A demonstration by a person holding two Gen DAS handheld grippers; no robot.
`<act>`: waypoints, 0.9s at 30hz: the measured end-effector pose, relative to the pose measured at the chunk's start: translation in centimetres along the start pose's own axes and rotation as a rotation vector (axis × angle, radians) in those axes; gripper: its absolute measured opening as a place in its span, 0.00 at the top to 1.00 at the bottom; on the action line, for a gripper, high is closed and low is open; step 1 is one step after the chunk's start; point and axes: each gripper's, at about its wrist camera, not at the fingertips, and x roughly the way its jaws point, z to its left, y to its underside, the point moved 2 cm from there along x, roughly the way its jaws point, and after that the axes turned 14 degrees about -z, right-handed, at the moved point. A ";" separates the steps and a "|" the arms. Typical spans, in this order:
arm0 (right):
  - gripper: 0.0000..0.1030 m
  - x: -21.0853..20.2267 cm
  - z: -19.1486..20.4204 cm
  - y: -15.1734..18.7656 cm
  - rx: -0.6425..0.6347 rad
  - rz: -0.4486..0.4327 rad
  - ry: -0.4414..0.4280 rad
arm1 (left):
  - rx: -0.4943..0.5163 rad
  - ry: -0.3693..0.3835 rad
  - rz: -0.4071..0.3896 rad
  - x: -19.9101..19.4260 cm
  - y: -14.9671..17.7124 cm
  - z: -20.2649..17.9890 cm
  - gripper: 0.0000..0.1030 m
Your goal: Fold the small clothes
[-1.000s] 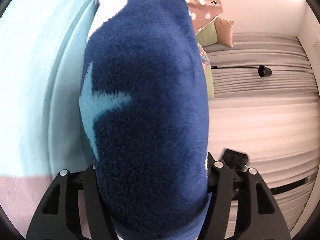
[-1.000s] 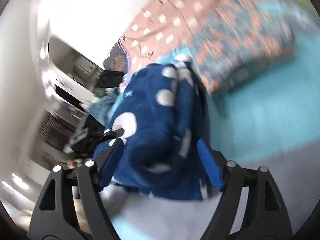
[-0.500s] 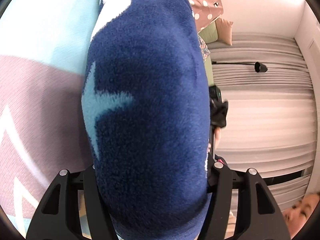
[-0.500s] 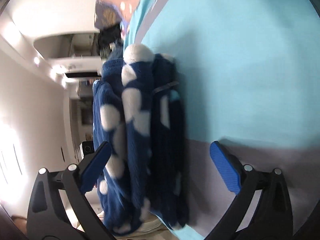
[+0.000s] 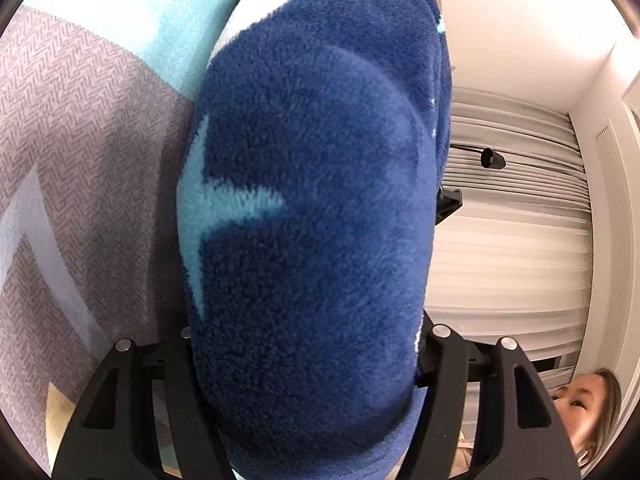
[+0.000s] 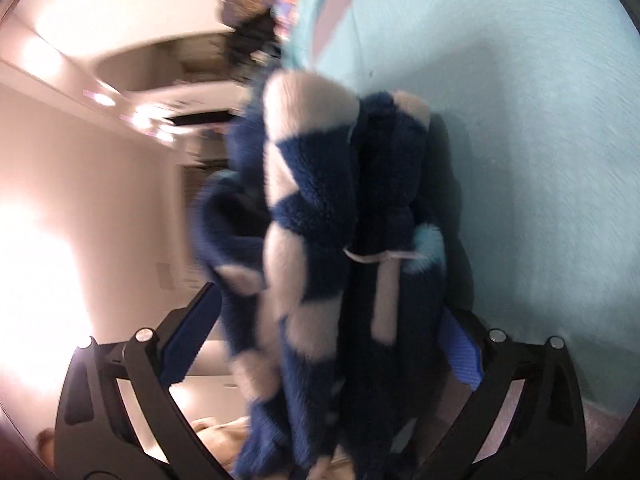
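The thick navy-blue fleece garment with white spots and a pale-blue star shape (image 5: 316, 216) filled most of the left wrist view, bunched into a rounded roll between the black arms of the left gripper (image 5: 308, 344); the fingertips were buried in the pile, yet the fleece bulged tight against both arms, so the left tongs were clamped on the garment. To the left of the roll lay a woven bedcover in aqua and grey-mauve herringbone bands (image 5: 80, 168), and the fleece pressed close against it, though whether it rested there or hung just beside it could not be told; on the right hung pleated white curtains (image 5: 516, 248), with a small black lamp head on a thin arm (image 5: 493, 157) in front of them; a person's face (image 5: 584, 412) showed at the lower right edge.

In the right wrist view, which was blurred, the same garment (image 6: 332, 240) hung in loose vertical folds between the blue-padded fingers (image 6: 188, 344) of the right gripper (image 6: 324, 344); the left pad stood clear of the cloth with a gap showing, and the right pad lay beside or against the folds, so the right tongs were spread wide and gripped nothing. The aqua cover (image 6: 532, 140) rose behind the garment on the right; a white thread loop or label (image 6: 380, 257) crossed the folds.

No container showed in either view.
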 end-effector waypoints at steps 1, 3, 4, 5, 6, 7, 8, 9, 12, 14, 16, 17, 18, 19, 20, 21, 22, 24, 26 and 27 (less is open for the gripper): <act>0.02 0.0 0.3 0.5 -0.017 0.008 -0.017 | -0.002 0.002 0.000 -0.1 -0.1 0.2 0.36; 0.02 0.5 1.0 1.2 -0.089 0.024 0.014 | 0.002 -0.001 0.000 -0.3 -0.7 1.2 0.35; 0.02 1.1 1.2 1.7 -0.117 0.042 0.039 | 0.005 -0.006 0.000 -0.5 -1.2 2.0 0.35; 0.02 1.9 1.5 2.1 -0.145 0.068 0.062 | 0.015 -0.015 -0.001 -0.4 -1.3 1.8 0.35; 0.02 3.0 1.9 2.6 -0.179 0.104 0.099 | 0.022 -0.021 -0.001 -0.1 -1.1 1.8 0.35; 0.02 3.7 2.0 2.7 -0.209 0.122 0.135 | 0.026 -0.027 0.000 -0.1 -1.1 1.6 0.34; 0.02 4.4 2.3 3.0 -0.249 0.141 0.180 | 0.027 -0.031 0.001 0.0 -1.2 1.5 0.34; 0.02 4.7 2.5 3.0 -0.264 0.147 0.198 | 0.028 -0.032 0.002 0.0 -1.3 1.5 0.34; 0.02 4.7 2.5 3.0 -0.236 0.144 0.242 | 0.024 -0.028 0.005 0.1 -1.4 1.6 0.34; 0.02 3.8 2.4 2.6 -0.188 0.121 0.251 | 0.030 -0.027 0.003 -0.1 -1.3 1.7 0.34; 0.02 2.0 1.6 3.0 -0.096 0.082 0.209 | 0.034 -0.022 0.004 -0.2 -1.3 1.7 0.34; 0.02 1.4 1.3 3.3 -0.054 0.064 0.176 | 0.030 -0.017 0.007 -0.3 -1.3 1.5 0.34; 0.02 0.8 0.8 3.6 -0.012 0.047 0.139 | 0.028 -0.013 0.010 -0.2 -1.0 1.8 0.34; 0.02 0.4 0.3 3.9 0.019 0.023 0.108 | 0.028 -0.011 0.011 -0.2 -1.1 1.9 0.34; 0.02 0.3 0.2 4.2 0.013 0.005 0.103 | 0.032 -0.009 0.012 -0.1 -1.1 2.1 0.33; 0.02 0.4 0.3 4.4 -0.001 0.006 0.110 | 0.035 -0.010 0.012 0.0 -1.2 2.1 0.33; 0.02 1.1 0.5 4.5 -0.022 0.027 0.116 | 0.037 -0.010 0.013 0.0 -1.2 2.1 0.33; 0.02 2.5 0.9 4.5 -0.045 0.080 0.109 | 0.037 -0.008 0.010 0.0 -1.3 2.1 0.33; 0.02 3.4 1.4 4.2 -0.106 0.155 0.135 | 0.033 -0.005 0.008 0.0 -1.3 2.3 0.32; 0.02 3.9 1.2 4.1 -0.122 0.174 0.149 | 0.031 -0.007 0.007 0.0 -1.4 2.3 0.32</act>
